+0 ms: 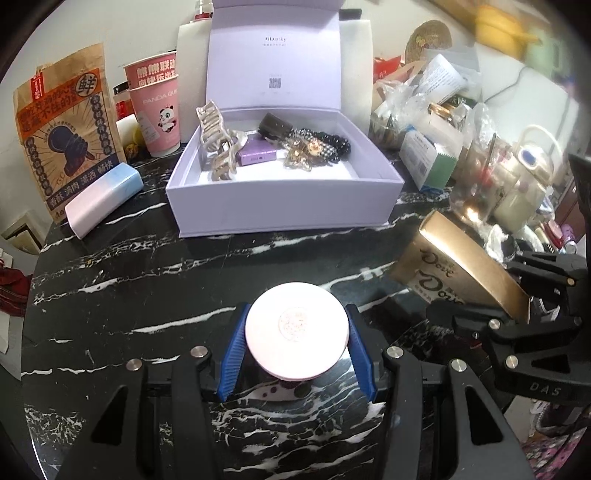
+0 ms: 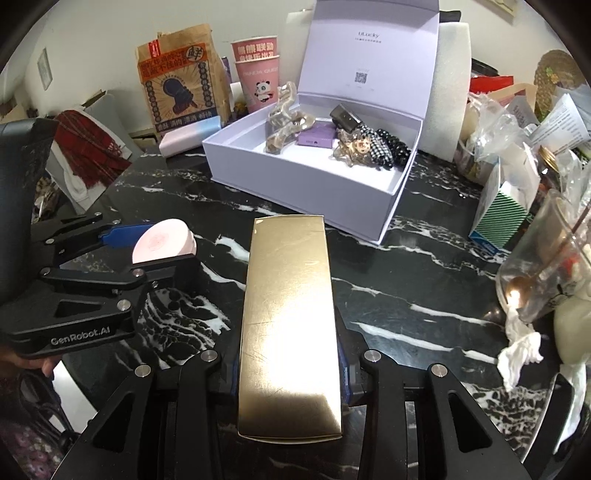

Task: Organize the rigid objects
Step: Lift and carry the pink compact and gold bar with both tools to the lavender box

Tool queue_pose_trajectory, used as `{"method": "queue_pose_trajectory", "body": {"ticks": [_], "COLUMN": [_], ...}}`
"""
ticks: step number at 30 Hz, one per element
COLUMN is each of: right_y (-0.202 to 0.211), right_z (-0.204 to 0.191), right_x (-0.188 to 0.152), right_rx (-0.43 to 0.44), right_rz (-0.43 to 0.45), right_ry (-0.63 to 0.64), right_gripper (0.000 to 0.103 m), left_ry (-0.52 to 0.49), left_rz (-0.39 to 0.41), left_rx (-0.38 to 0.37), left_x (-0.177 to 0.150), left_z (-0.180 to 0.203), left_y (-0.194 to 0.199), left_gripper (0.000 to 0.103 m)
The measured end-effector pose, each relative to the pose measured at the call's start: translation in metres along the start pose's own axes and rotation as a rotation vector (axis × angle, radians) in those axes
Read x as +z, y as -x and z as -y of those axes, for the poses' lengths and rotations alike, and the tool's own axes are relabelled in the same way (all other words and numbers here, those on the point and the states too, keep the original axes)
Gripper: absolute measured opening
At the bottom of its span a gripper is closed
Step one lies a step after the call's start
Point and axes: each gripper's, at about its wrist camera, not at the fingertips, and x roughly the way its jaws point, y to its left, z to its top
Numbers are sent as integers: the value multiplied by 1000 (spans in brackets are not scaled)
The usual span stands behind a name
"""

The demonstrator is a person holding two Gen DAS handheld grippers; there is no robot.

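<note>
Black white-veined marble tabletop (image 1: 147,288) amid clutter, pale wall (image 1: 110,22) behind.

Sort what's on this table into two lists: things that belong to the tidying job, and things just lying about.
Part of the job:
- round pink compact, clamped in the left tool
- gold Dove box, clamped in the right tool
- open lavender box
- hair claws and purple card box inside it

Lying about:
- brown snack bag
- pink panda cup
- pink-blue case
- green-striped carton
</note>
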Motion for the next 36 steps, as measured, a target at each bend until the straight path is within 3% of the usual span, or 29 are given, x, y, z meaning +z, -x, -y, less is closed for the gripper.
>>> {"method": "queue_pose_trajectory", "body": {"ticks": [22, 36], "right_y": [44, 37], "right_z": [28, 44], "right_x": [39, 72], "right_rx": [25, 27], "right_rz": [107, 139], "right_ry": [38, 67], "right_gripper": [37, 37], "left_ry": [-23, -55], "left_rz": [89, 129], "left_rx": [-3, -9], "left_x": [68, 112], "left_z": [21, 24], "left_y": [20, 11], "left_gripper": [50, 50]}}
